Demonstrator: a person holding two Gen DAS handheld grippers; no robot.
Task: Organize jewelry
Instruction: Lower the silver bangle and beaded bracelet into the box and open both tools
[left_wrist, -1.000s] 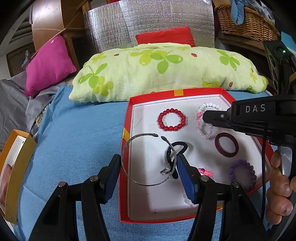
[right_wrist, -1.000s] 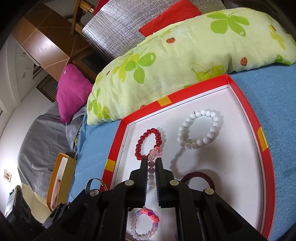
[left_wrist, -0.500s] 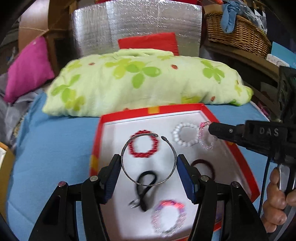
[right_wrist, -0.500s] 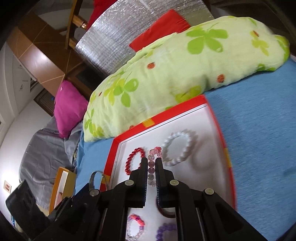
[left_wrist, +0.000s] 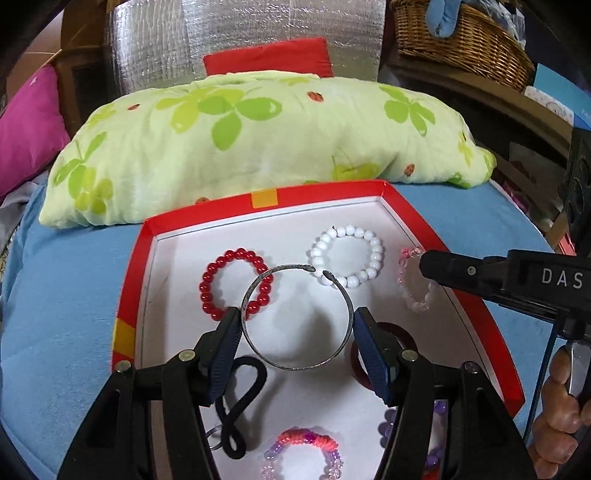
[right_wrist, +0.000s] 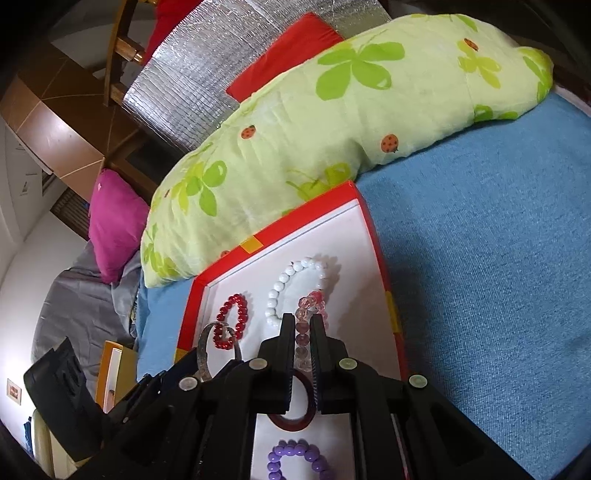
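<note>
the left gripper (left_wrist: 297, 336) clamps a silver open bangle (left_wrist: 295, 317) between its 2 blue fingers, above the red tray (left_wrist: 436, 236) on the blue bed. the right gripper (right_wrist: 303, 326) is closed on a pink crystal bead bracelet (right_wrist: 308, 310), held over the tray beside the white bead bracelet (left_wrist: 347, 256) and red bead bracelet (left_wrist: 236, 282).

A blue bed (left_wrist: 74, 302) carries a red tray (left_wrist: 406, 206), with a green pillow (left_wrist: 258, 140) touching the tray's far rim and a pink cushion (left_wrist: 26, 140) at the left.
</note>
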